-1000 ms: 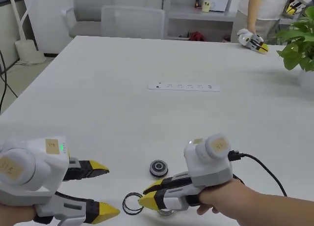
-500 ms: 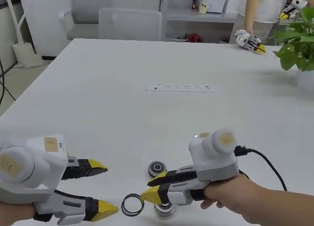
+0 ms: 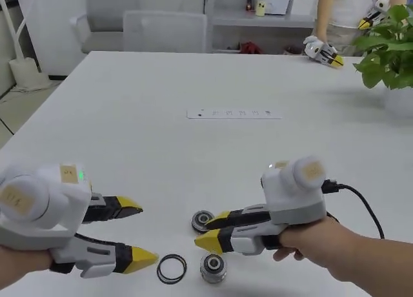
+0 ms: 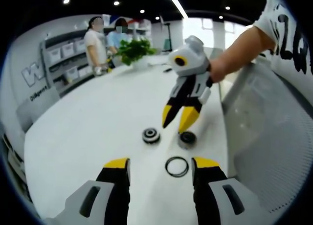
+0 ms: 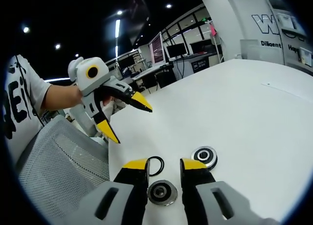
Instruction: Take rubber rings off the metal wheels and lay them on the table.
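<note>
So far one ring (image 3: 171, 268) lies on the desk (image 3: 193, 148) beside its bare wheel (image 3: 213, 267); the second wheel (image 3: 202, 220) seems to keep its rubber. Left gripper (image 3: 137, 232) fingers wide, right gripper (image 3: 211, 230) fingers narrow, both empty. Wall lettering (image 5: 277, 43) reads "Diligent"; gripper stickers are illegible.

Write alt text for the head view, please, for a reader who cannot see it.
The left gripper and right gripper hover open over a white table; a loose rubber ring lies beside the near wheel, the far wheel behind.
</note>
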Demonstrator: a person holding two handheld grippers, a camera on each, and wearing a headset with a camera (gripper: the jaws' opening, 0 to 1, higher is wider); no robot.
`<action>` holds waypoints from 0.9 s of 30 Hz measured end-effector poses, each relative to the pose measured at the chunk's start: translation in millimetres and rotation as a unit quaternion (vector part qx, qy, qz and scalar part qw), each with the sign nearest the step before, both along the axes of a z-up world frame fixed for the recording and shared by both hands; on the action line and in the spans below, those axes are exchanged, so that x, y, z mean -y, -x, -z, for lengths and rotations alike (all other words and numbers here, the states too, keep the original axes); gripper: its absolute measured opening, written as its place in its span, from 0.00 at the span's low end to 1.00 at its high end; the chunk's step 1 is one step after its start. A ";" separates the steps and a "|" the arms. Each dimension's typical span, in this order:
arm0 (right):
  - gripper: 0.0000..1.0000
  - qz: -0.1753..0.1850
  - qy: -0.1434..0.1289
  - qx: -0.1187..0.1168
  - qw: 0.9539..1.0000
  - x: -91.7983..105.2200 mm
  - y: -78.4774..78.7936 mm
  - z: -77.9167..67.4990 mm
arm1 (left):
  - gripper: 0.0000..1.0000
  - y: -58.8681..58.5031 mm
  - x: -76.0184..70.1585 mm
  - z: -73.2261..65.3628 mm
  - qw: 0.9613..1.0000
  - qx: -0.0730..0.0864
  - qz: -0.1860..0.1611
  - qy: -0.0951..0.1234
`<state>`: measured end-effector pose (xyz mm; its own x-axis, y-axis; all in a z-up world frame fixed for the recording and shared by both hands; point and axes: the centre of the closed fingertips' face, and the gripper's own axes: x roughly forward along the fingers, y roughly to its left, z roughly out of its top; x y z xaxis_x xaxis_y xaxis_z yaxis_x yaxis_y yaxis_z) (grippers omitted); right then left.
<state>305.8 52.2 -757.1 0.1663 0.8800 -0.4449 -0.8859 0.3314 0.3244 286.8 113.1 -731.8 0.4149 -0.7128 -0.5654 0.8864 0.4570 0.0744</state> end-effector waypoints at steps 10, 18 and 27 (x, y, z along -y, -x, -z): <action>0.25 0.021 -0.003 0.017 1.000 15.1 -18.9 -7.9 | 0.51 -16.1 5.2 -4.5 1.000 0.004 -0.003 0.005; 0.26 0.026 0.001 0.028 0.999 21.1 -26.5 -5.9 | 0.51 -26.0 9.7 -0.1 1.000 0.000 0.000 0.001; 0.26 0.018 0.015 0.050 0.998 25.0 -31.9 1.1 | 0.51 -33.6 15.3 6.0 1.000 -0.008 0.003 0.000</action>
